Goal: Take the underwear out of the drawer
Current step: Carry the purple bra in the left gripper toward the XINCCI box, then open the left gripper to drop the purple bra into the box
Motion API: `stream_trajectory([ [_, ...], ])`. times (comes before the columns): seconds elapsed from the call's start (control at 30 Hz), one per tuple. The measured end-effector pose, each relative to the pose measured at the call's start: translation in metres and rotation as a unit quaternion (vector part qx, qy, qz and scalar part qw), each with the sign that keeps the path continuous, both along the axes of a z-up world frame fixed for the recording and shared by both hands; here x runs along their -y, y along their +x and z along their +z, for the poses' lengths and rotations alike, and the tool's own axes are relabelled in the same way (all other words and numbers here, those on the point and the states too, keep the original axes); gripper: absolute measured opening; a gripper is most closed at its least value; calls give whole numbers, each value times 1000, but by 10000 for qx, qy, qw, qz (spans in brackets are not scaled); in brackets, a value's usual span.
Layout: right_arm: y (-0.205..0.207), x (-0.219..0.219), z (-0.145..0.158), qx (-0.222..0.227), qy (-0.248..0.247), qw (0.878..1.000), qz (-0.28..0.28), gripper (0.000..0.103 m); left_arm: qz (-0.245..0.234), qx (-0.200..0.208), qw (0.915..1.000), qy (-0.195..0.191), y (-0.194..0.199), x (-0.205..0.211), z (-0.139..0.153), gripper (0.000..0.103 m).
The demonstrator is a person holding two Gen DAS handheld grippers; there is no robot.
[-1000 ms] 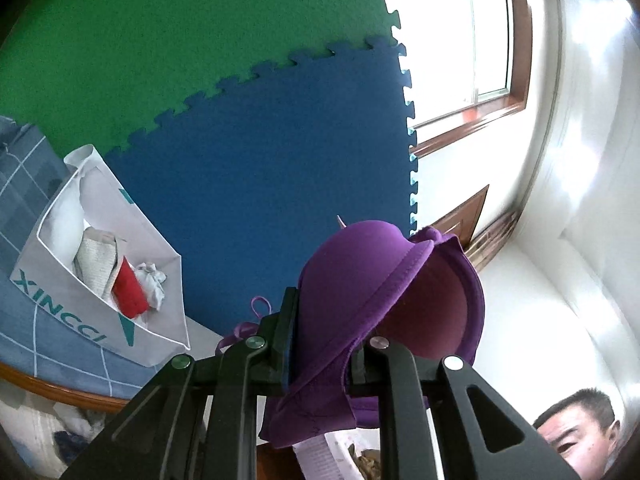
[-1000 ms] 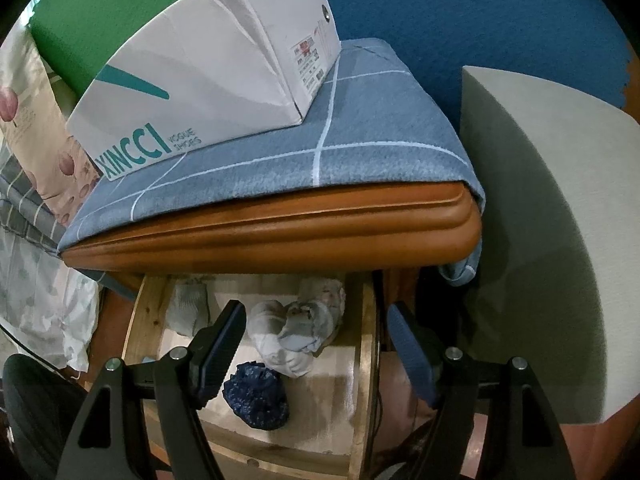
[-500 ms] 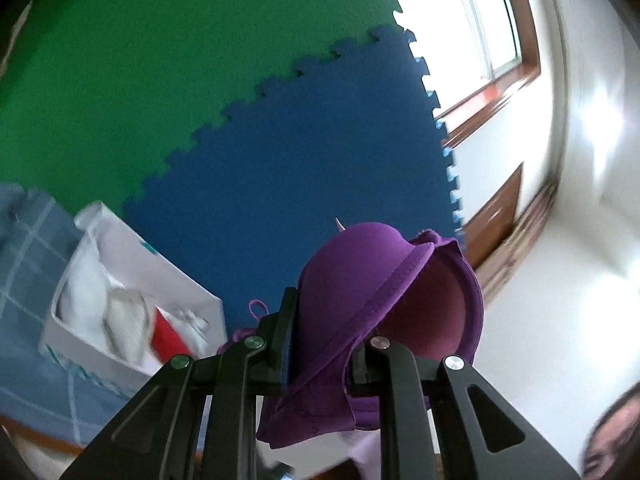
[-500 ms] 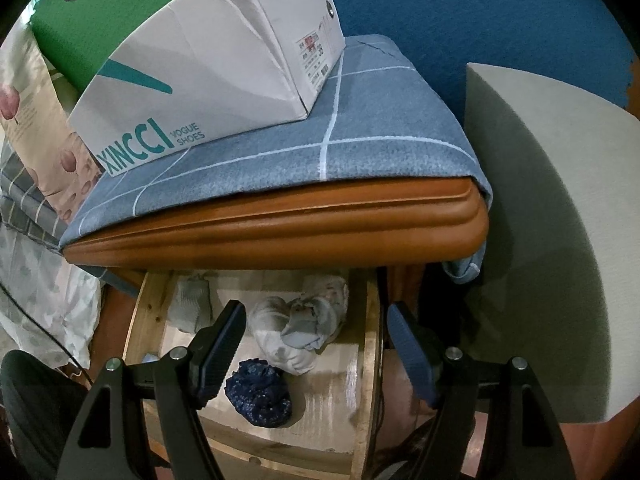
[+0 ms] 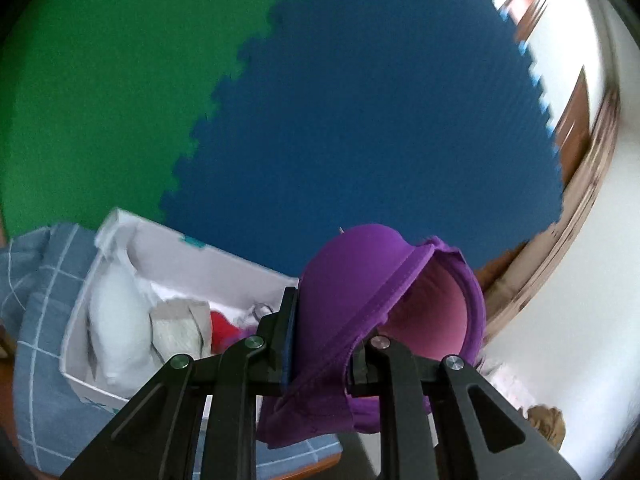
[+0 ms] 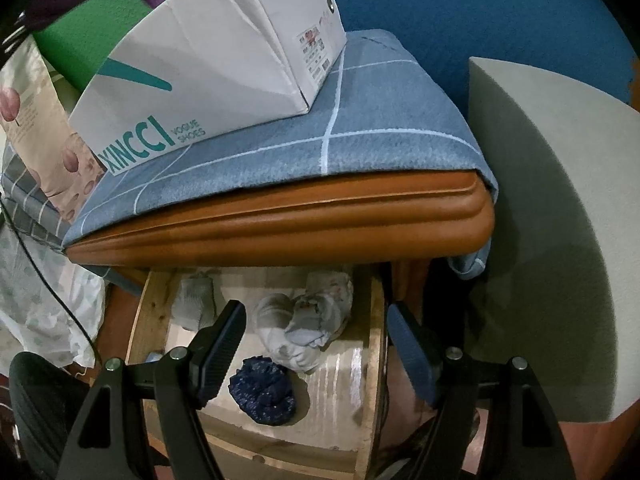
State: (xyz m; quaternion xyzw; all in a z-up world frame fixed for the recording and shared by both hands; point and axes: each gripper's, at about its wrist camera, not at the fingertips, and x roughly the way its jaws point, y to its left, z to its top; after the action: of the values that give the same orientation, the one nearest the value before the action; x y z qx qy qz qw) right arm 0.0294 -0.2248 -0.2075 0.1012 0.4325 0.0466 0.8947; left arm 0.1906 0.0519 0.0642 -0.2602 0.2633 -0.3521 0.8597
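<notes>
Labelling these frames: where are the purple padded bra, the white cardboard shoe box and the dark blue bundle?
purple padded bra (image 5: pixel 360 280): left wrist view, outer cup.
white cardboard shoe box (image 6: pixel 224 64): right wrist view, long side.
dark blue bundle (image 6: pixel 264 390): right wrist view, top.

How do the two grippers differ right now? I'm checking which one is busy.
The left gripper is shut on the purple bra, held up near the shoe box; the right gripper is open and holds nothing. The right gripper points down over the open drawer. Both have black fingers.
</notes>
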Motion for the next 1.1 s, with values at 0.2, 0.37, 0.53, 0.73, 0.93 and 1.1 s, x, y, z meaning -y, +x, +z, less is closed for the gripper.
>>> stream_trajectory([
  [0.2,0,-1,0,-23,15,10000,34,75,-98,-411,9964,734,30,47,-39,16],
  [0.37,0,1,-2,-66,66,10000,27,75,-122,-790,9825,1682,42,84,-81,16],
  [0.53,1,-2,-3,-84,66,9999,63,75,204,-936,9615,2575,49,103,-103,15],
  [0.73,2,-4,-4,-107,50,9999,89,75,862,-235,9432,3200,42,108,-87,14],
  [0.93,4,-10,-7,-175,-17,9997,169,75,535,129,9052,4213,33,135,-107,15],
  [1.1,5,-10,-9,-208,-88,9996,159,75,172,-37,9265,3758,30,131,-109,58],
])
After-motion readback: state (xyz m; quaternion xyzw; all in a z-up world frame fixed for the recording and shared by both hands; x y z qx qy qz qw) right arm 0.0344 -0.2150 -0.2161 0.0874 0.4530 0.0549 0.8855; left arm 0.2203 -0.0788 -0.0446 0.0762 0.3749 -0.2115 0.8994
